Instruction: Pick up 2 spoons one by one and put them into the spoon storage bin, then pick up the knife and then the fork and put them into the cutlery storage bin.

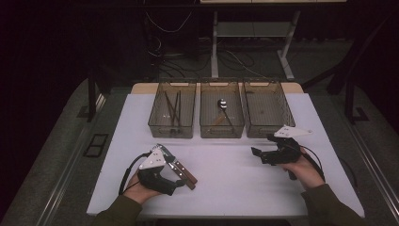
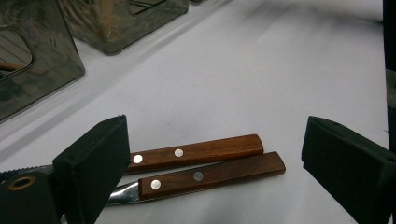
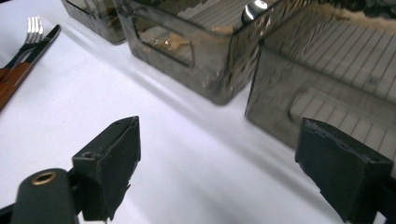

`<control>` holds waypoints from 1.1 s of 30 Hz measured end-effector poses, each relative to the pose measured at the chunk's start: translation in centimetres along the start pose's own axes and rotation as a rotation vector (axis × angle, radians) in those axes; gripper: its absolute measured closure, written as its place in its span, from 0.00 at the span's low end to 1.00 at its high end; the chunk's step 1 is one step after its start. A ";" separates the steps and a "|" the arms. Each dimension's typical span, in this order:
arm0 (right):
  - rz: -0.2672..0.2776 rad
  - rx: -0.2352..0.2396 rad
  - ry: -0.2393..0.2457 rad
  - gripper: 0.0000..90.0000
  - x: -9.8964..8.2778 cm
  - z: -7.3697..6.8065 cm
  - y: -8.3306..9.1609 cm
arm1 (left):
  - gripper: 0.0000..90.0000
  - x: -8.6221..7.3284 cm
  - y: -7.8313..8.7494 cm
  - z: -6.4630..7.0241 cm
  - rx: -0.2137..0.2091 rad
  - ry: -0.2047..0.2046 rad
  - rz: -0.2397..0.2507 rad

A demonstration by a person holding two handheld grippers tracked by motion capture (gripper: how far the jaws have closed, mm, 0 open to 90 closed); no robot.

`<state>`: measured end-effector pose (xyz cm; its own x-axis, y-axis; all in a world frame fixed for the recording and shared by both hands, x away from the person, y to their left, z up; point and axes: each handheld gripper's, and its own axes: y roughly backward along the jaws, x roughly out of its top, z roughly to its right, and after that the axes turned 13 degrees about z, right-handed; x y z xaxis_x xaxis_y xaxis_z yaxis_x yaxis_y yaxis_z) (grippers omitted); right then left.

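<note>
Two wooden-handled utensils lie side by side on the white table (image 1: 226, 188), a fork (image 3: 32, 28) and a knife (image 3: 45, 38). Their riveted handles (image 2: 196, 151) sit on the table between the jaws of my left gripper (image 2: 219, 149), which stands open around them without touching. In the high view the left gripper (image 1: 170, 162) hovers over the utensils (image 1: 186, 175) at the table's front left. My right gripper (image 1: 259, 152) is open and holds nothing, low over the table in front of the right bin (image 1: 266, 129); its jaws (image 3: 219, 158) frame bare tabletop.
Three smoky clear bins stand in a row at the back: the left bin (image 1: 171, 129) holds chopsticks (image 1: 173, 106), the middle bin (image 1: 221, 131) a spoon (image 1: 222, 103). The right bin's wall (image 3: 327, 88) is close to my right jaw. Dark floor surrounds the table.
</note>
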<state>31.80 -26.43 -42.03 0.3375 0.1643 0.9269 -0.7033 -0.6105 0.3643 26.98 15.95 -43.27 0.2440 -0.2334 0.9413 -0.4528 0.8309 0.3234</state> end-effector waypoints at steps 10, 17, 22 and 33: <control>0.013 0.002 -0.021 0.16 -2.7 -0.6 2.8 | 0.09 0.0 0.0 0.0 0.004 -0.003 -0.002; 0.002 -0.010 0.000 0.16 -3.9 -1.1 4.3 | 0.13 0.0 0.2 -0.1 0.007 0.000 -0.006; 0.013 -0.014 -0.012 0.16 -4.1 -1.1 5.0 | 0.27 0.0 0.6 -0.3 0.004 -0.003 -0.025; 0.010 0.002 -0.008 0.16 -4.1 -1.4 4.8 | 0.96 -0.7 -0.5 0.1 -0.124 -0.015 -0.172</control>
<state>26.21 -28.94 -43.94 0.3360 0.1519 0.9295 -0.7054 -0.6134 0.3552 26.96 15.63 -44.05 0.2958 -0.3841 0.8746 -0.2958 0.8338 0.4662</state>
